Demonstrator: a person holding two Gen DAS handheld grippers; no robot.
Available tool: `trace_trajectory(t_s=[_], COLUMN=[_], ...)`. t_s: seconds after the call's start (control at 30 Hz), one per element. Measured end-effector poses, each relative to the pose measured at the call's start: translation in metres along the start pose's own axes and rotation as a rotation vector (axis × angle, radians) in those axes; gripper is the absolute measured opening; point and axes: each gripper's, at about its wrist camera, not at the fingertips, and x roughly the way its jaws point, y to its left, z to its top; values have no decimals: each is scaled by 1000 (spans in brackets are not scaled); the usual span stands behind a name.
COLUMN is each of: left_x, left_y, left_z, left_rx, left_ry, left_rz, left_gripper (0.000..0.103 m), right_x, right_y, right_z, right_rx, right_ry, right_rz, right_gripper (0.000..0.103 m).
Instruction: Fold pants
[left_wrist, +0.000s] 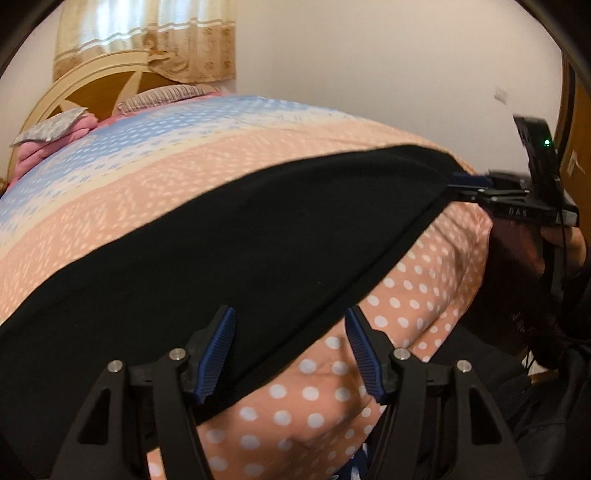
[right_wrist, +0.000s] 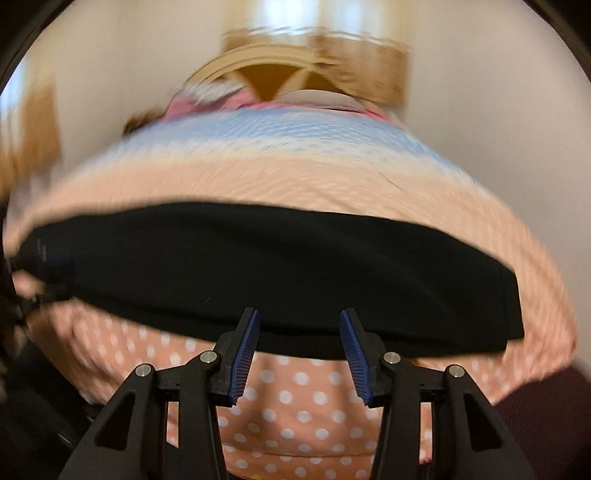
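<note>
The black pants (left_wrist: 229, 236) lie as a long band across the bed, near its front edge; they also show in the right wrist view (right_wrist: 280, 269). My left gripper (left_wrist: 290, 317) is open, its blue pads either side of the pants' near hem, over the cloth. My right gripper (right_wrist: 298, 317) is open and empty at the pants' near edge. In the left wrist view the right gripper (left_wrist: 469, 184) sits at the pants' far right corner; its jaws look edge-on there.
The bedspread (left_wrist: 184, 155) is peach and blue with white dots. A wooden headboard (left_wrist: 110, 92), pink bedding (left_wrist: 40, 147) and a curtain (left_wrist: 155, 33) are at the far end. A hand (left_wrist: 565, 251) holds the right gripper. The right wrist view is motion-blurred.
</note>
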Motion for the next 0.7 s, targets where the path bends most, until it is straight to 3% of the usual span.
trace_trajectory(t_s=[0.17,0.37,0.53,0.6,0.7], left_x=[5,8,6,3,0], left_y=[7,19,20,20,18], left_z=[-7,-3,-2,-1,-1], left_rx=[-6,-99,-106,-111,-107], left_ry=[34,26,26,20,21], left_rz=[12,-18,-23,-37,-47], left_gripper=[64,44,26,14,10], right_x=[16,31,33,31,24], right_y=[29,48,56,56,51], right_z=[-4,7,8,9,10], right_rx=[-134,-202,-223,-227,-184], right_ry=[34,34,30,25,17], right_rz=[29,19,52,55,93], right_gripper=[47,47,5,2,1])
